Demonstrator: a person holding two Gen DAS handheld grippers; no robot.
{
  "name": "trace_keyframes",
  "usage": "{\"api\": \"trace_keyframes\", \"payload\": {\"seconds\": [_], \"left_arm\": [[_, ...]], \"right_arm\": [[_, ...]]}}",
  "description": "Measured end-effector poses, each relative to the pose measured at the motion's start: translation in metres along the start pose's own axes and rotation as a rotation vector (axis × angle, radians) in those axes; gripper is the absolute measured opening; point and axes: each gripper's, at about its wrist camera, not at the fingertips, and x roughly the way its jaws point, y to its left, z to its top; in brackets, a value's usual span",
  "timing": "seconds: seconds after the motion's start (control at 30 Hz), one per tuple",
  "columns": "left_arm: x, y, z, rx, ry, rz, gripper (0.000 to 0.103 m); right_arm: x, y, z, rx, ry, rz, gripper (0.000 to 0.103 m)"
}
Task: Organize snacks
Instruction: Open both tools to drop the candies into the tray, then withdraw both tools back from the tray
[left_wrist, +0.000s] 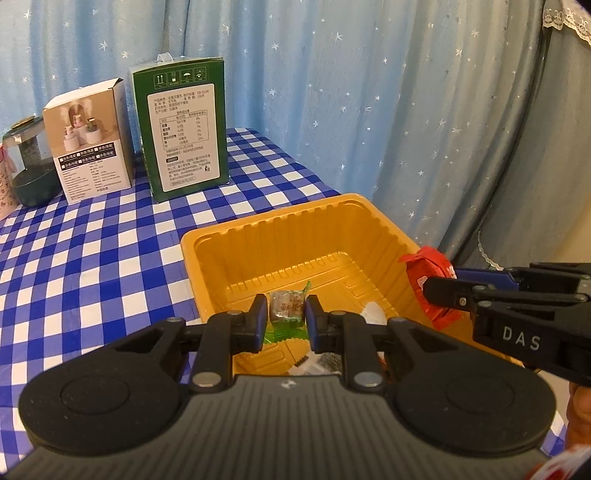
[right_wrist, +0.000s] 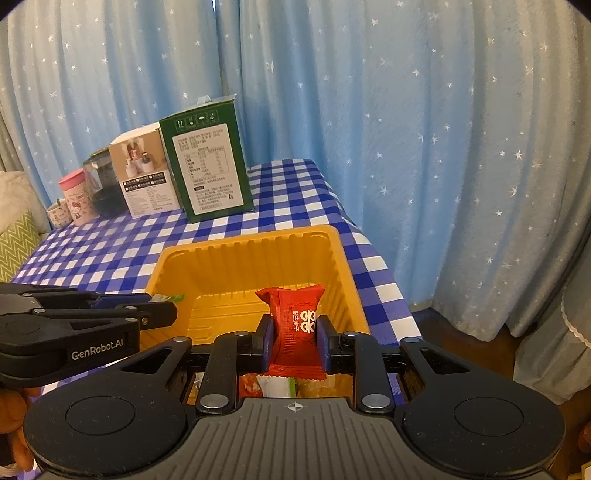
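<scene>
Two claws are each pinching one wrapped snack and hanging side by side above the same deep, ribbed yellow plastic tray (left_wrist: 384, 236), which is sitting on the blue-and-white checked bench (left_wrist: 92, 240) near its right edge. The left claw (left_wrist: 286, 314) is gripping a small green-wrapped brown candy (left_wrist: 287, 303) by its sides between the blue pads, leaving the wrapper's twisted ends free. The right claw (right_wrist: 294, 341) is pressing on the middle of a red foil snack packet with white characters (right_wrist: 297, 321), holding it upright so its crimped top is standing clear of the pads. Both are tilting down toward the tray's inside, which suggests the snacks are being brought there to be dropped in together.

A few wrappers are already lying in the tray's near end, below the claws; they are mostly hidden, so what kind they are is hard to say. Its far end is showing bare yellow.

Standing well apart at the back of the bench are a tall green cardboard carton with a white label (left_wrist: 184, 129), a smaller white product box (left_wrist: 90, 147), a dark glass jar (left_wrist: 31, 170) and a pink printed tin (right_wrist: 75, 195), seemingly parked out of the working area.
</scene>
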Motion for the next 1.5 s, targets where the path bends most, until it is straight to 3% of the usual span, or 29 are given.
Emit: {"api": "trace_keyframes", "payload": {"seconds": [0.07, 0.17, 0.67, 0.87, 0.9, 0.97, 1.03, 1.3, 1.5], "left_arm": [[0.005, 0.000, 0.002, 0.014, -0.005, -0.002, 0.020], [0.009, 0.000, 0.004, 0.040, -0.016, 0.020, 0.040], [-0.029, 0.035, -0.018, -0.049, -0.053, 0.099, 0.068], [-0.038, 0.043, -0.028, -0.064, -0.053, 0.123, 0.081], [-0.039, 0.044, -0.030, -0.069, -0.051, 0.123, 0.082], [-0.043, 0.047, -0.035, -0.084, -0.051, 0.126, 0.085], [-0.049, 0.048, -0.040, -0.100, -0.052, 0.130, 0.088], [-0.078, 0.045, -0.059, -0.155, -0.040, 0.140, 0.103], [-0.111, 0.032, -0.070, -0.145, -0.038, 0.156, 0.103]], "right_arm": [[0.005, -0.001, 0.000, 0.003, 0.004, 0.000, 0.025], [0.009, -0.004, 0.000, 0.009, 0.006, -0.002, 0.025], [0.013, 0.002, 0.002, 0.027, 0.009, 0.042, 0.025], [0.016, 0.004, 0.011, 0.072, -0.010, 0.133, 0.026], [0.015, 0.003, 0.011, 0.085, -0.012, 0.130, 0.027], [0.011, 0.002, 0.012, 0.096, -0.024, 0.110, 0.043], [0.006, 0.001, 0.011, 0.102, -0.026, 0.094, 0.052], [-0.027, 0.008, -0.003, 0.065, -0.007, 0.045, 0.054], [-0.059, 0.015, -0.020, 0.061, 0.019, 0.027, 0.058]]}}
